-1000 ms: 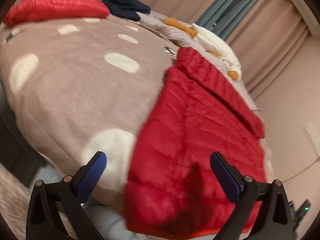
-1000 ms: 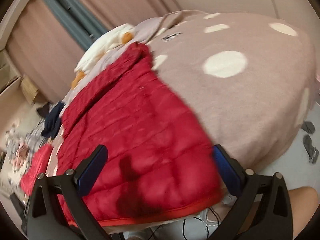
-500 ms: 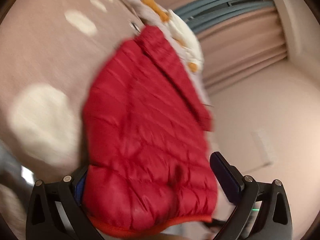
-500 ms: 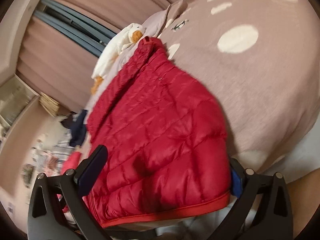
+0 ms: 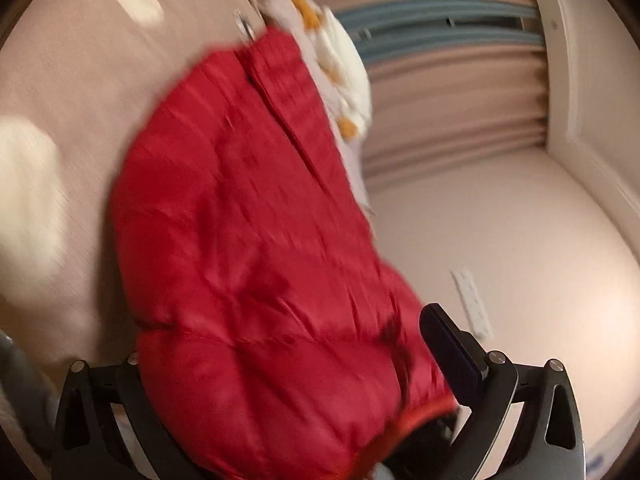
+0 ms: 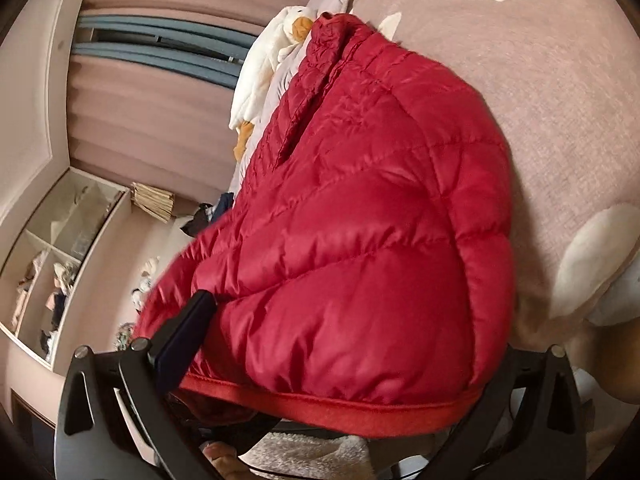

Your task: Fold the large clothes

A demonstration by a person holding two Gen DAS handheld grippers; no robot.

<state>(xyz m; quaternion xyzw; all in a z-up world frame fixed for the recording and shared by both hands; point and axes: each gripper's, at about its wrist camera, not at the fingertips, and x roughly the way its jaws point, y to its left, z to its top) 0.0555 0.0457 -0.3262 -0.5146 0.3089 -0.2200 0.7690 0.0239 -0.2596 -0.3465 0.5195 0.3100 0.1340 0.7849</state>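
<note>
Both tools sat wide around the red jacket (image 6: 360, 220) hem. Left tool (image 5: 288, 364), right tool (image 6: 340, 344). Jacket lay on the spotted blanket (image 6: 560, 100).

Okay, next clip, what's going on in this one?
A person holding a gripper in each hand is working on a red puffer jacket spread on a beige blanket with cream dots. Both grippers sit at the jacket's orange-trimmed hem: the left gripper and the right gripper each have puffy fabric between their fingers. Whether either has closed on it cannot be told. The collar end lies far off, near a white plush duck. No fold shows yet.
</note>
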